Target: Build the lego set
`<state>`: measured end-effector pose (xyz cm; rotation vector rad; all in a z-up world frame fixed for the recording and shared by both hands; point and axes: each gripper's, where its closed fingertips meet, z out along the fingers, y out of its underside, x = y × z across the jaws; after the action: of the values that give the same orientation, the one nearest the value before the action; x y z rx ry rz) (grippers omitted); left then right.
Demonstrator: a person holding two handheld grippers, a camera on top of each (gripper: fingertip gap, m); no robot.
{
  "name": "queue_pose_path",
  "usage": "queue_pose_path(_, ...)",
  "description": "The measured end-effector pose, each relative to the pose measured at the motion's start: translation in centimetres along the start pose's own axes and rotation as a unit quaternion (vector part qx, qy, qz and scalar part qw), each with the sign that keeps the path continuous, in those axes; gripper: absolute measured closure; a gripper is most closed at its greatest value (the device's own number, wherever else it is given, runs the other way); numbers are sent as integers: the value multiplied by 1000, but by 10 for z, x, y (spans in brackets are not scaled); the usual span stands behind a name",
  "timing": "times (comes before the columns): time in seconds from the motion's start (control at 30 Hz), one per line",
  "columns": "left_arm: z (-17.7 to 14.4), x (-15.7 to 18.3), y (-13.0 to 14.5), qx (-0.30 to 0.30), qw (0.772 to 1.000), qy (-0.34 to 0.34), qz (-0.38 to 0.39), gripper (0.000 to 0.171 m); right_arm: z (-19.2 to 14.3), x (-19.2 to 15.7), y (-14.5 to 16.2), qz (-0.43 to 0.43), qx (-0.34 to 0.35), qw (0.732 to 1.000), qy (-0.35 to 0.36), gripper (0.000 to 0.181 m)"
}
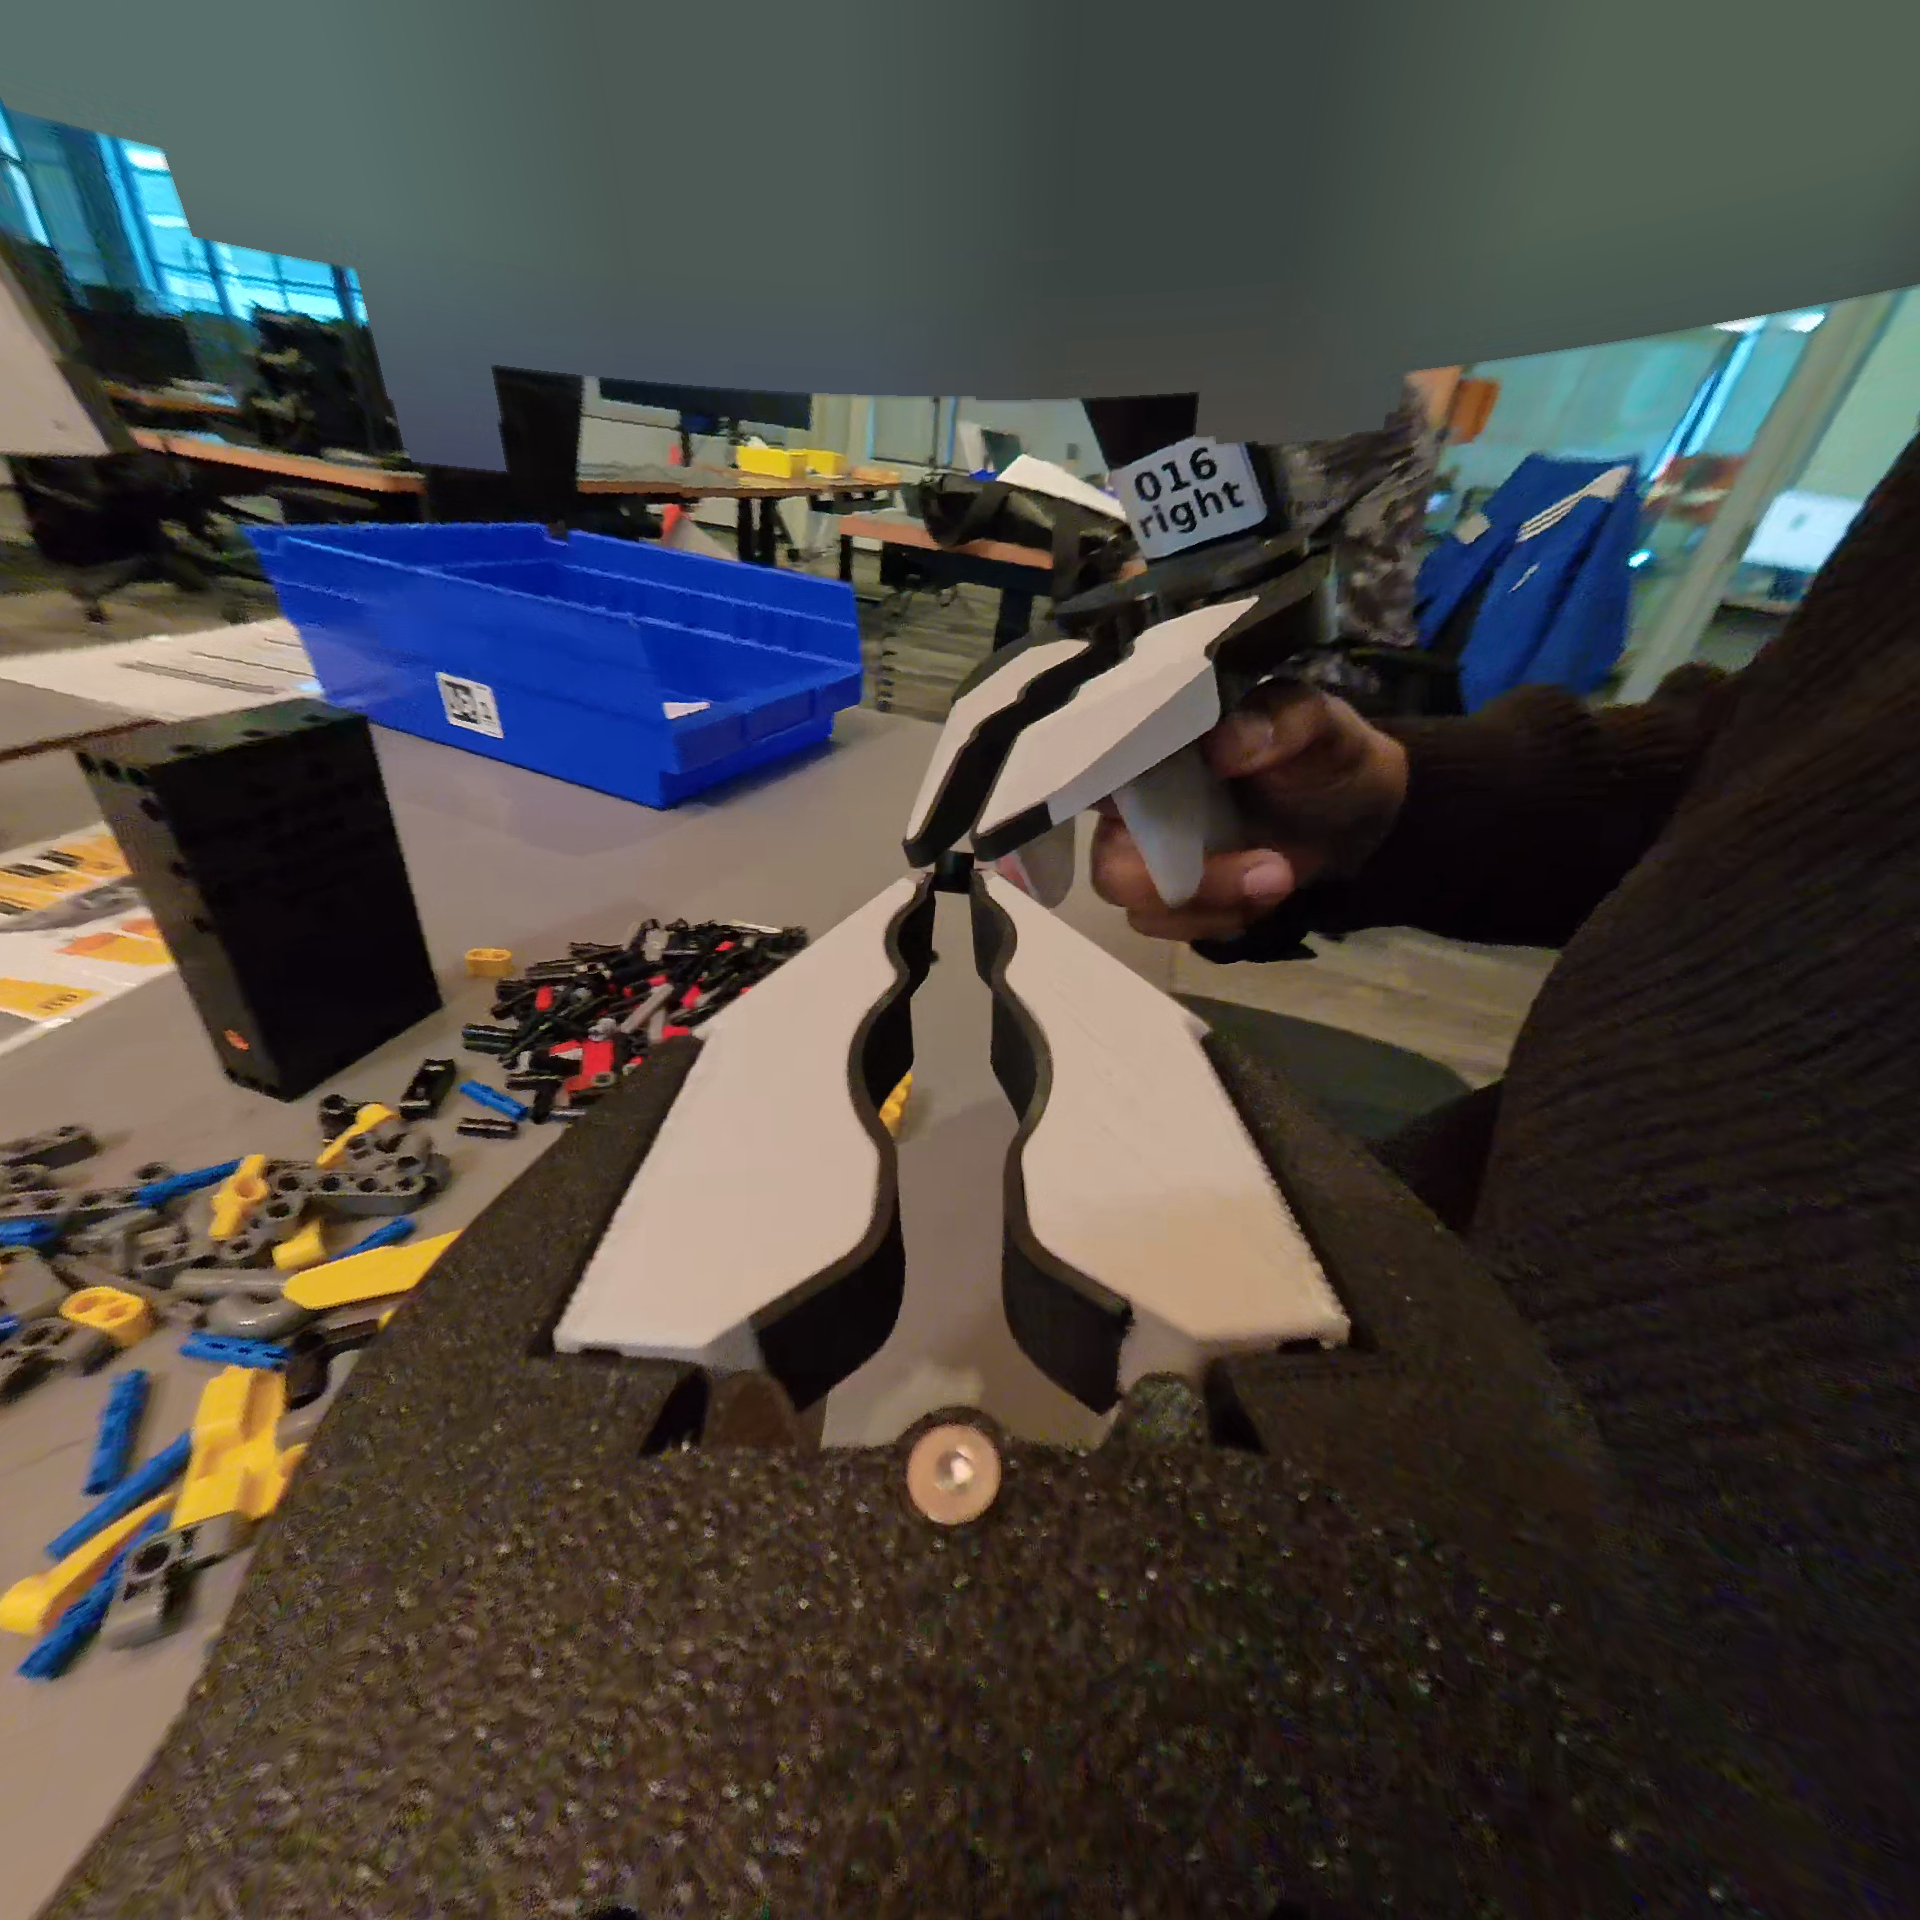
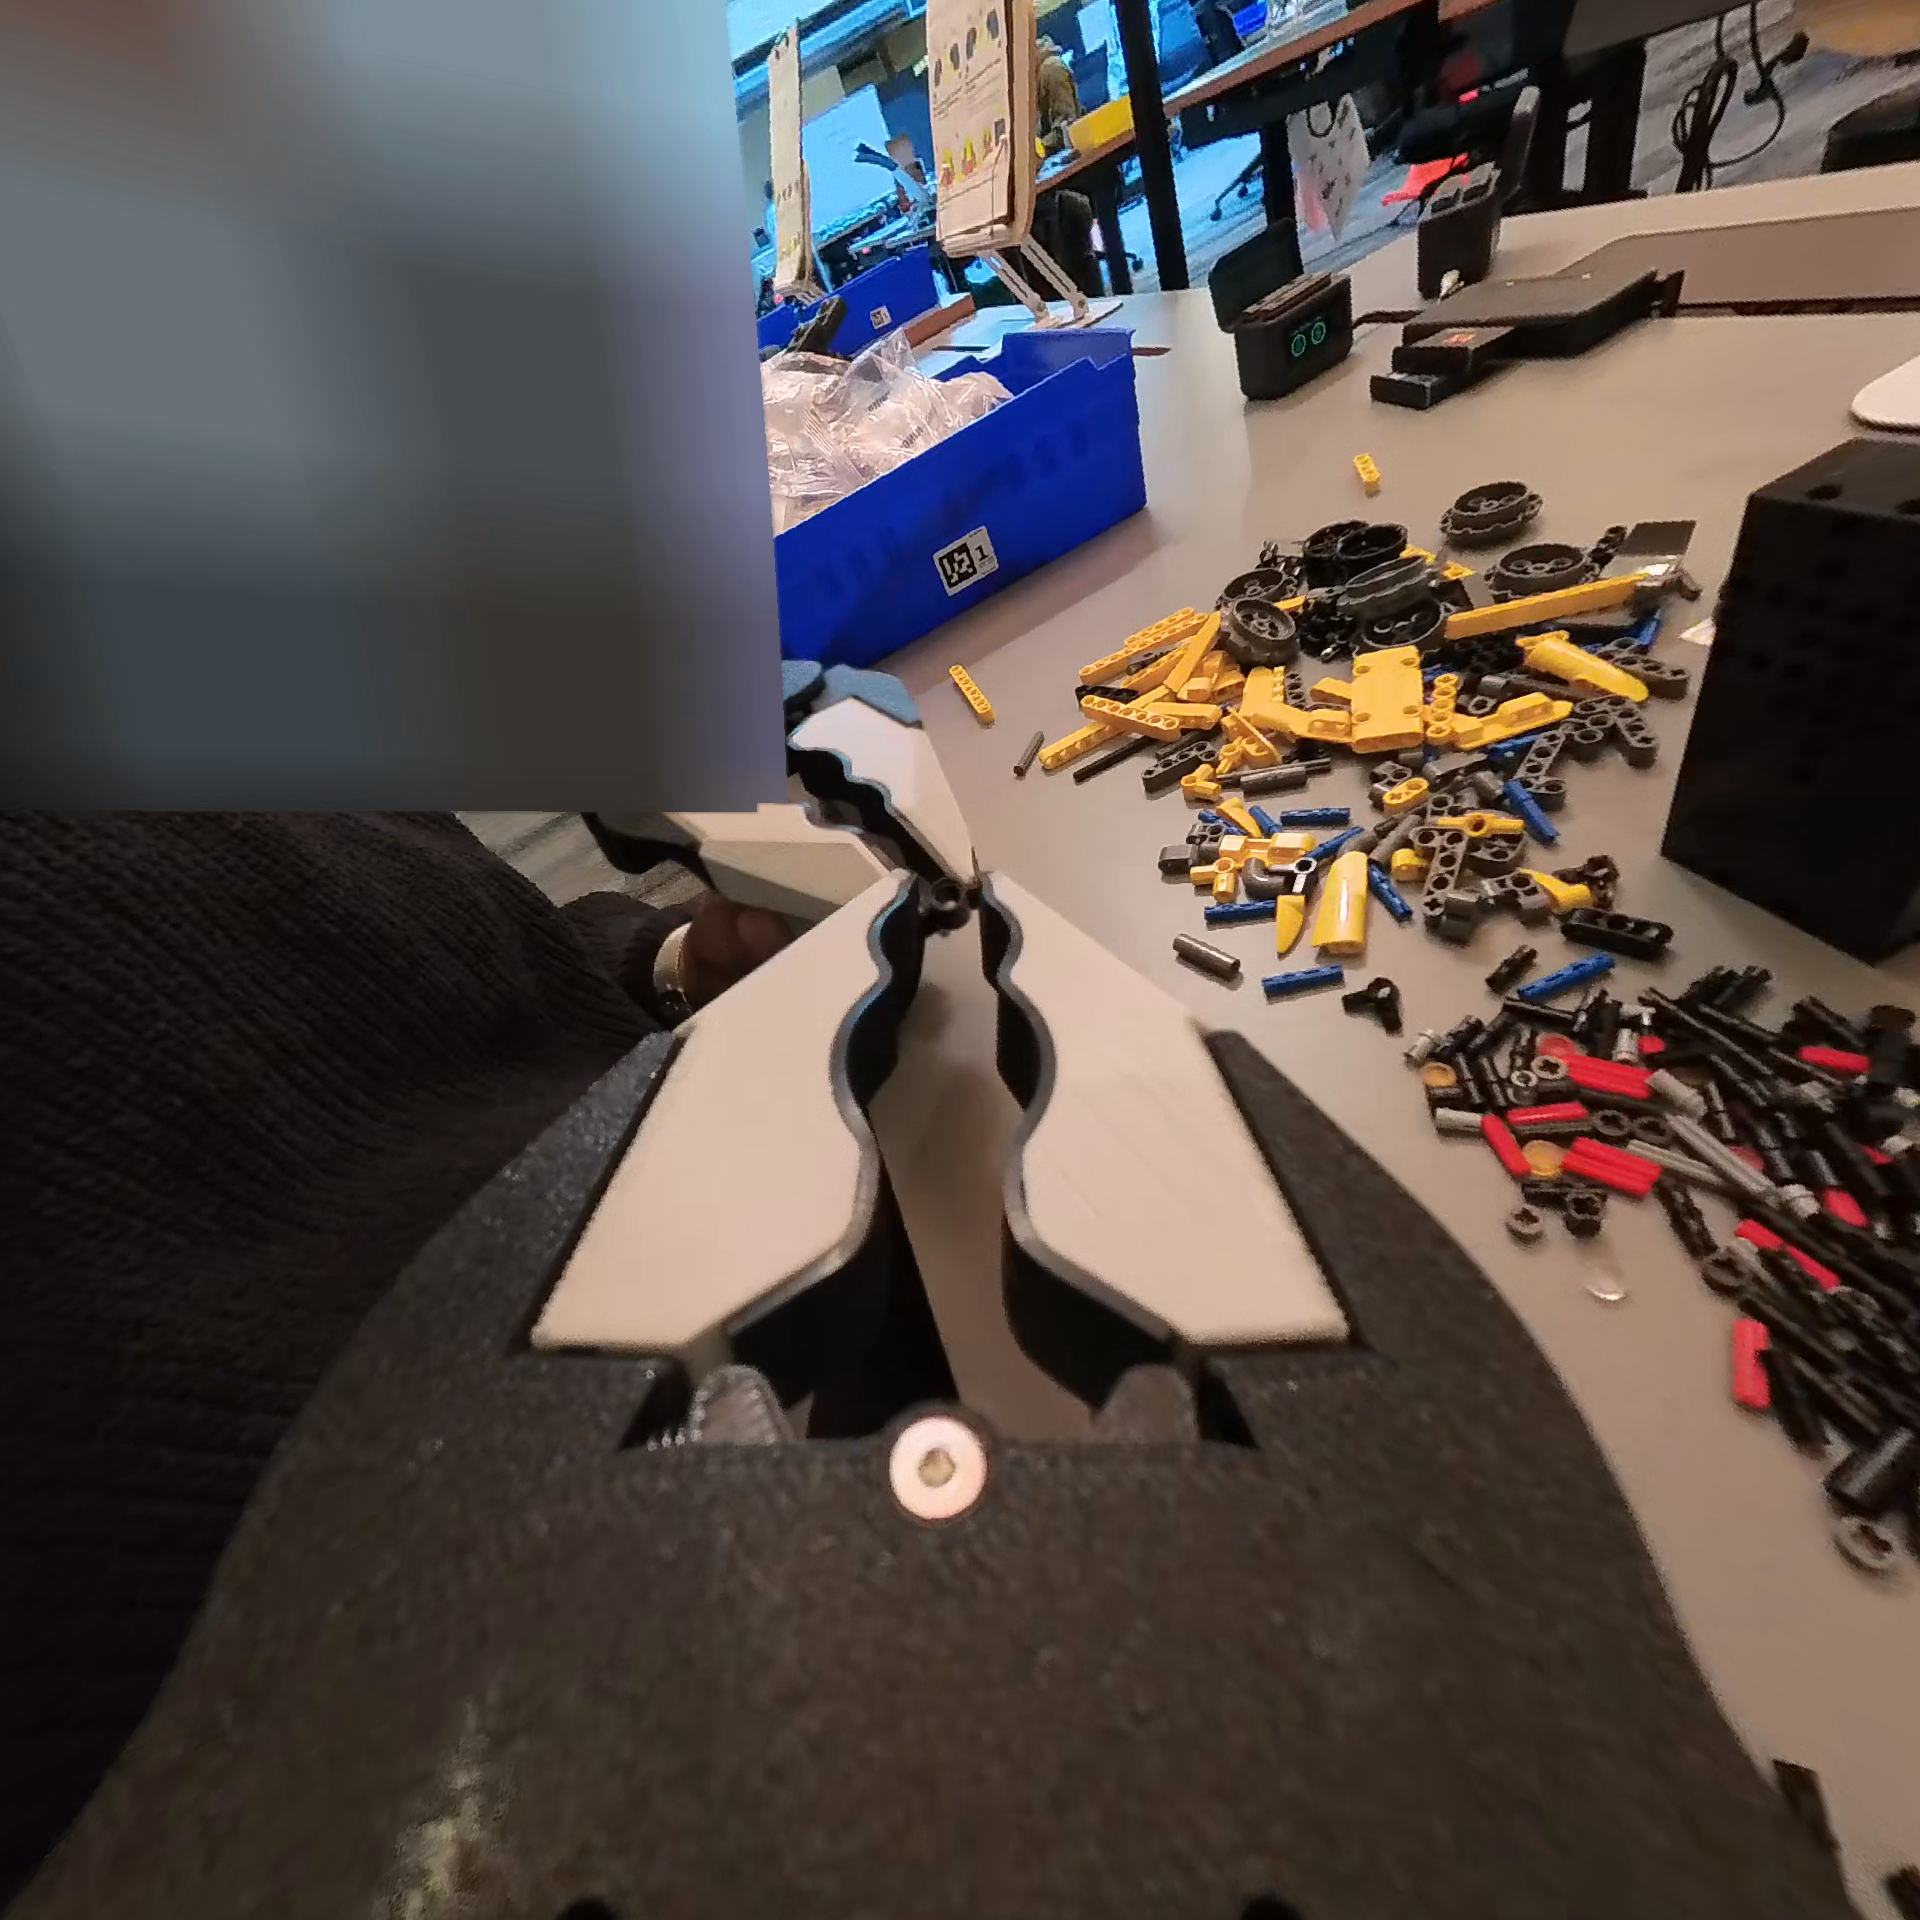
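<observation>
My left gripper [image 1: 951, 891] and my right gripper [image 2: 956, 896] meet tip to tip above the grey table [image 2: 1195, 499]. Both have their jaws closed at the tips on one small black connector piece [image 1: 951, 871], also seen in the right wrist view [image 2: 943, 896]. In the left wrist view the right gripper [image 1: 940, 847] comes in from above right, held by a hand [image 1: 1278, 810] in a dark sleeve. In the right wrist view the left gripper [image 2: 914, 831] comes in from the upper left.
A blue bin [image 1: 582, 644] and a black block [image 1: 270, 894] stand on the table. Loose yellow, grey and blue pieces [image 2: 1351, 707] and black and red pins [image 2: 1714, 1122] lie in piles. Another blue bin [image 2: 966, 499] holds plastic bags. Black devices [image 2: 1294, 332] sit farther back. Only a small space, under 4 cm, lies between the two pairs of fingers. Left tips and right tips are each some 20 cm from the black block [image 1: 270, 894]. Look for it in the right wrist view [image 2: 1775, 685] too.
</observation>
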<state>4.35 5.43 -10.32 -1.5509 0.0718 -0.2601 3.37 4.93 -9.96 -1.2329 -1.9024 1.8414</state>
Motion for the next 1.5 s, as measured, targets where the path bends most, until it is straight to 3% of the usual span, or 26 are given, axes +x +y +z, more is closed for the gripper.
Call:
queue_pose_path(0.13,1,-2,2,-9,999,-29,39,166,2,2,3,-1,-10,1000,9,172)
queue_pose_path(0.37,0,-6,0,-2,999,-34,21,164,-1,5,0,-14,-8,1000,21,174)
queue_pose_path(0.53,-5,-19,-4,20,999,-47,-18,158,-21,44,0,-11,-12,994,110,174)
queue_pose_path(0.67,-9,-30,-6,29,996,-67,-42,158,-28,70,24,-7,-59,985,160,174)
queue_pose_path(1.07,-13,-38,-7,39,994,-70,-70,157,-8,78,61,-119,-175,962,173,174)
queue_pose_path(1.5,-14,-41,-7,44,993,-62,-89,157,-8,82,64,-116,-187,960,172,174)
